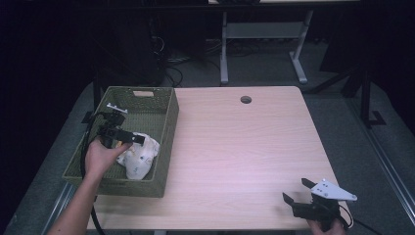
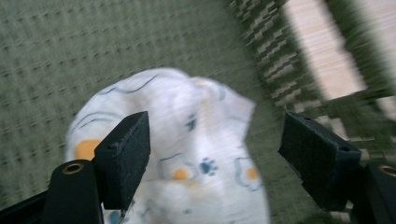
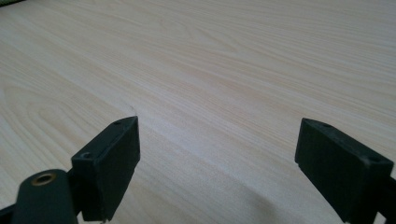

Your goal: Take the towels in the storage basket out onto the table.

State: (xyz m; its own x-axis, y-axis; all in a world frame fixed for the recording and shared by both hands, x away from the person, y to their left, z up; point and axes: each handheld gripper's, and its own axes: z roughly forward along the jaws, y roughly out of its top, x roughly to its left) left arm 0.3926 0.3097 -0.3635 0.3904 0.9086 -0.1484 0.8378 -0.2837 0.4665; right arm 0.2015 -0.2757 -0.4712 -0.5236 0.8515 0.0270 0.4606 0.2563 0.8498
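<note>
Light wooden table, seen from above, with a small round hole near its far edge, well away from both tongs. Olive-green woven basket at the table's left side, around the left tongs. Inside the basket, a crumpled white cloth printed with orange-centred flowers and small blue paw marks, just beyond and below the left tongs. Left tongs held over the cloth by a hand, jaws spread wide apart with nothing clamped between them; touching the cloth or not, impossible to tell through the blur. Right tongs well apart from the basket, at the table's near right corner, likewise gaping and empty, with bare wood between and ahead of the jaws, and a grey three-cornered plate on top.
</note>
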